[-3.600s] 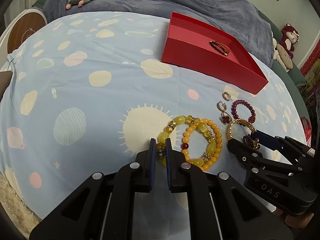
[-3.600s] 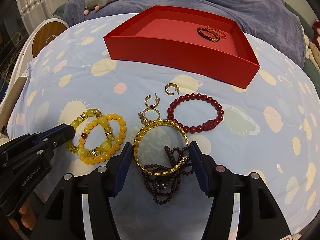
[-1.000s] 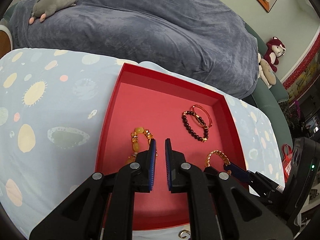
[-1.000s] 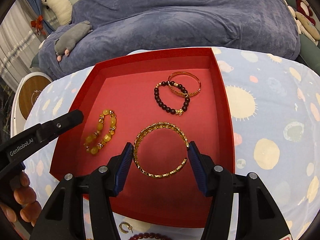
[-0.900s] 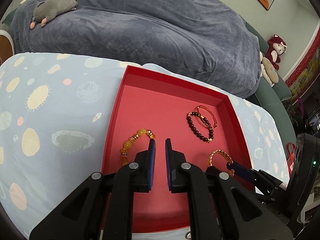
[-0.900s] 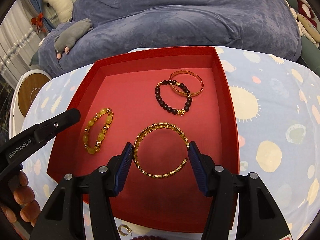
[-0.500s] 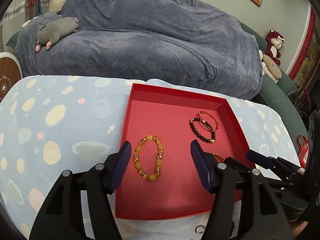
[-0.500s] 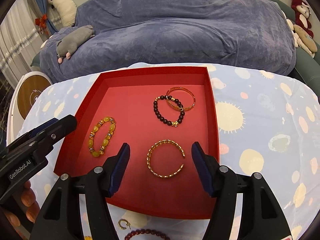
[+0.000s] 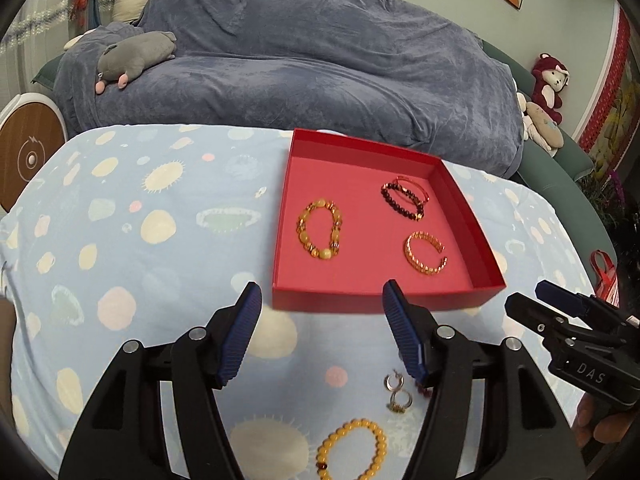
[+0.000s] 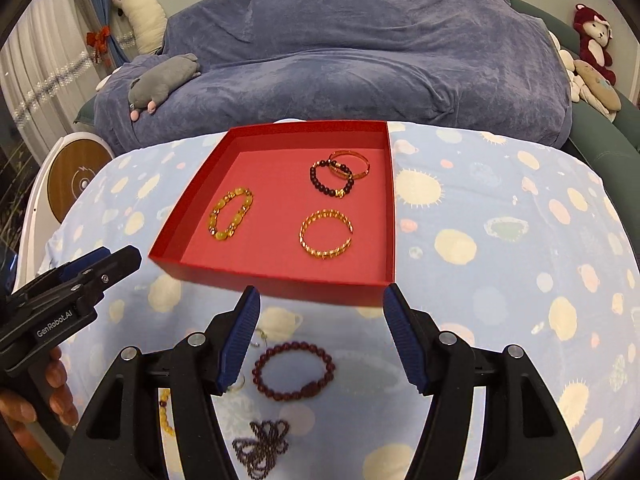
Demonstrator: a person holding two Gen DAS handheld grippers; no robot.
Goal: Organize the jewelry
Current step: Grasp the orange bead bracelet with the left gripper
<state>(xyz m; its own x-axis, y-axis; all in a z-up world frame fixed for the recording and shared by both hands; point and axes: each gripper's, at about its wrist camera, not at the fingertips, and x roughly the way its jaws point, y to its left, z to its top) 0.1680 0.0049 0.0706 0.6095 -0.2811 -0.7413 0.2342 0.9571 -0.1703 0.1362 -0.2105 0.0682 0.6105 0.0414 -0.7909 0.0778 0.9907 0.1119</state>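
A red tray (image 9: 372, 300) (image 10: 280, 280) sits on the blue spotted cloth. Inside lie a yellow bead bracelet (image 9: 320, 229) (image 10: 230, 219), a gold cuff (image 9: 425, 252) (image 10: 326, 237), and a dark bead bracelet (image 9: 400, 200) (image 10: 331, 179) overlapping a thin gold bangle (image 10: 350, 164). On the cloth nearer me lie an orange bead bracelet (image 9: 352, 448), earrings (image 9: 396, 392), a red bead bracelet (image 10: 294, 371) and a dark bead string (image 10: 262, 446). My left gripper (image 9: 322, 312) and right gripper (image 10: 320, 312) are both open and empty, just short of the tray's near wall.
A sofa under a blue-grey cover (image 9: 300, 64) runs behind the table, with a grey plush toy (image 9: 132, 56) on it. A round white and wood device (image 9: 28, 156) stands at the left. Plush toys (image 9: 548, 88) sit at the right.
Both grippers opened and let go of the yellow bead bracelet and the gold cuff in the tray, then drew back toward the near side of the table.
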